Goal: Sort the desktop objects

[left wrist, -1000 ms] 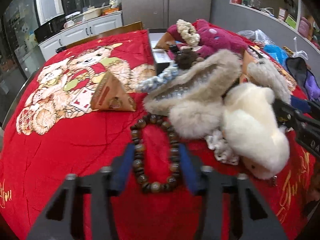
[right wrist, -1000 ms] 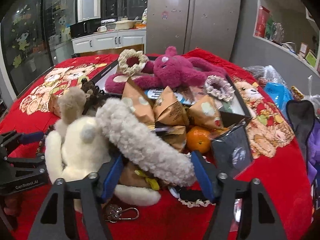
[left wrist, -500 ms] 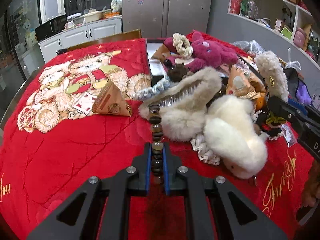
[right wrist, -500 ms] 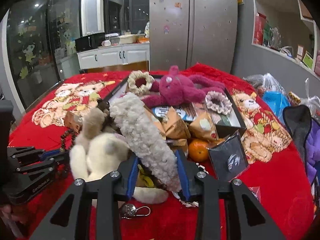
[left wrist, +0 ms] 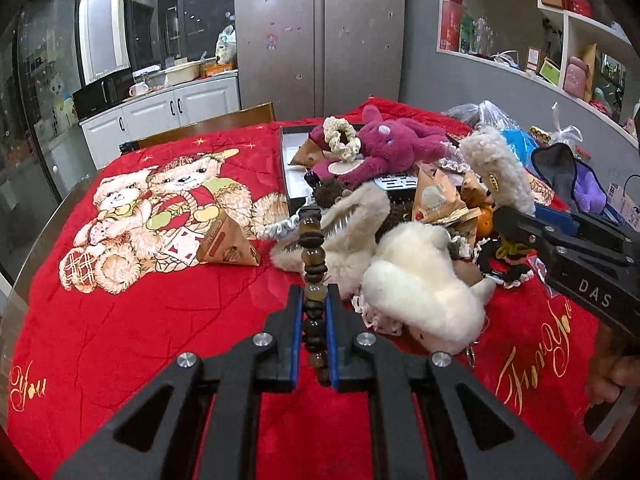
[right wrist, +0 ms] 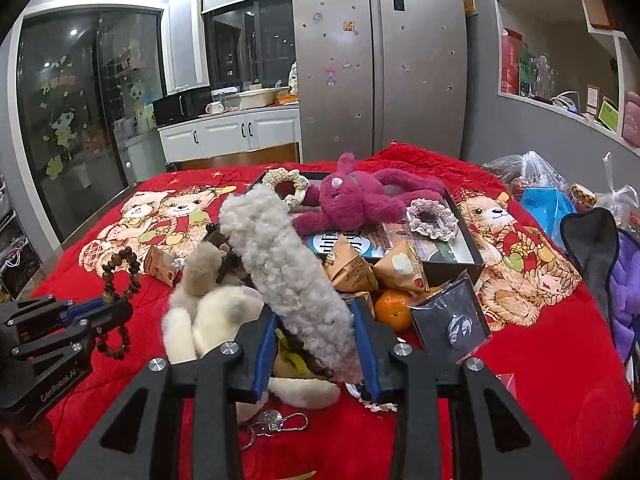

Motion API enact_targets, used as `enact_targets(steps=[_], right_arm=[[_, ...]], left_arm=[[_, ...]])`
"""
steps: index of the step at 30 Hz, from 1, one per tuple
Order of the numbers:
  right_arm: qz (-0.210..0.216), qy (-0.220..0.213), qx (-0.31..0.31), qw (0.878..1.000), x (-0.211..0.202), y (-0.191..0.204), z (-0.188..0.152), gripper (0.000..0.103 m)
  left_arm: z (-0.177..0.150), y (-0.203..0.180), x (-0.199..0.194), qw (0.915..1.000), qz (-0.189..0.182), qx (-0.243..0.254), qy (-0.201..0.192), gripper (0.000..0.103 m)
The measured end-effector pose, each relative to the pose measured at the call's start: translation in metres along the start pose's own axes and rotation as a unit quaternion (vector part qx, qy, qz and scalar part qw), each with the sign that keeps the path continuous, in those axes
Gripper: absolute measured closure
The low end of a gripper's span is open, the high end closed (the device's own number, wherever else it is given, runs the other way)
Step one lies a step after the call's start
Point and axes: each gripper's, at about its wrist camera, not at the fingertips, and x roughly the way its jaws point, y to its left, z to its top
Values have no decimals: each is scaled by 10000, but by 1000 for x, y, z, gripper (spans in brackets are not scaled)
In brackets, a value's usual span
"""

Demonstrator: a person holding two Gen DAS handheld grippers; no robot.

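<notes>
My left gripper point(left wrist: 313, 310) is shut on a brown bead bracelet point(left wrist: 312, 252) and holds it lifted above the red cloth; the bracelet also shows in the right wrist view point(right wrist: 120, 276). My right gripper point(right wrist: 316, 344) is shut on a grey fluffy hair clip point(right wrist: 280, 264), raised over the pile; it shows in the left wrist view too point(left wrist: 500, 172). Below lie a white plush toy point(left wrist: 420, 280) and a beige furry clip point(left wrist: 348, 224). A black tray point(right wrist: 464, 240) holds a magenta plush rabbit point(right wrist: 352, 200) and scrunchies.
Triangular snack packets point(right wrist: 352, 268), an orange point(right wrist: 394, 306) and a black card point(right wrist: 452, 320) sit before the tray. One packet point(left wrist: 226, 240) lies on the bear print. A keyring carabiner point(right wrist: 276, 426) lies near the front. Bags point(right wrist: 544, 200) crowd the right edge.
My left gripper closed on the bead bracelet and lifted it off the cloth. My right gripper closed on the grey fluffy clip and raised it from the pile.
</notes>
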Motion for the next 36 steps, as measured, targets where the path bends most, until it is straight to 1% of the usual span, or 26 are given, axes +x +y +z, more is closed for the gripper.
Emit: enact_targets(steps=[3, 6, 12, 15, 19, 22, 24, 26, 28, 29, 31, 34, 36], right_arm=[[-37, 34, -53, 10000, 1, 3, -1, 67], [-7, 52, -126, 9999, 0, 4, -2, 67], [10, 50, -112, 9999, -1, 4, -3, 67], [-70, -77, -11, 9999, -7, 1, -1, 67], [36, -319, 158, 9994, -22, -7, 5, 67], [189, -410, 356, 9983, -27, -15, 8, 67], [295, -426, 525, 9973, -29, -21, 11, 67], [188, -395, 643, 9970, -28, -25, 13, 67], [-146, -368, 615, 9973, -28, -23, 14, 67], [-169, -346, 644, 9972, -28, -22, 14, 67], [-49, -290, 752, 9967, -27, -23, 16, 67], [-94, -289, 749, 9967, -30, -22, 21, 67], [-47, -306, 745, 9967, -34, -23, 27, 67]], left_arm=[[-2, -1, 3, 10000, 53, 7, 61, 92], [-3, 0, 4, 9999, -48, -22, 95, 92], [-2, 2, 2, 9999, -83, -40, 84, 92], [0, 4, 0, 9998, -140, -92, 63, 92], [5, 6, -9, 9994, -293, -165, -71, 92], [14, 7, -15, 9993, -280, -168, -164, 92], [22, 6, -18, 9988, -437, -131, -160, 92], [30, 4, -28, 9980, -576, -117, -240, 92], [39, 1, -36, 9971, -706, -91, -278, 92], [42, -1, -40, 9970, -720, -86, -284, 92], [52, -5, -47, 9967, -747, -30, -314, 92], [64, -8, -53, 9963, -804, -23, -308, 92], [72, -9, -53, 9967, -752, -33, -315, 92]])
